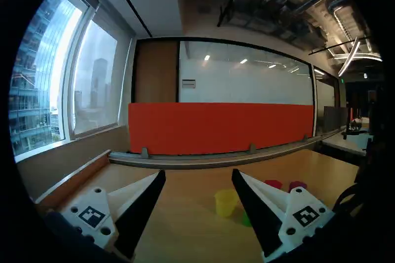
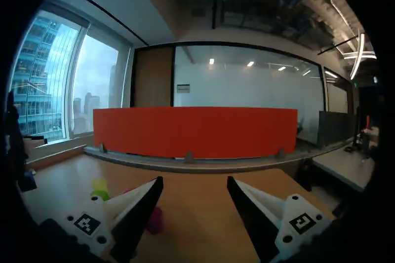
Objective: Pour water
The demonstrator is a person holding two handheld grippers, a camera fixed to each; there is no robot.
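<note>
Both tools hover above the wooden desk [image 1: 197, 228] with nothing between their fingers. The left tool [image 1: 198, 171] is spread wide, and so is the right tool [image 2: 194, 179].

The task's things are small cups. In the left gripper view a yellow cup [image 1: 226, 202] stands on the desk at about five o'clock from the tool's gap. A green cup [image 1: 245, 219] is just beside it, half hidden by the finger, and the magenta cups [image 1: 273, 184] stand farther off toward three o'clock. (Which cup holds water cannot be told from here.)

The step in hand looks like the reach for a first cup, and the yellow one seems nearest the left tool. To do it well:

- Keep the fingers apart and swing toward five o'clock until the cup sits centred in the gap.
- Come down level and close on the mid-wall, gently, as the cups look light and thin.
- Mind the green cup, which is close enough to be nudged over.
- Lift upright and tilt only above the receiving cup.
</note>
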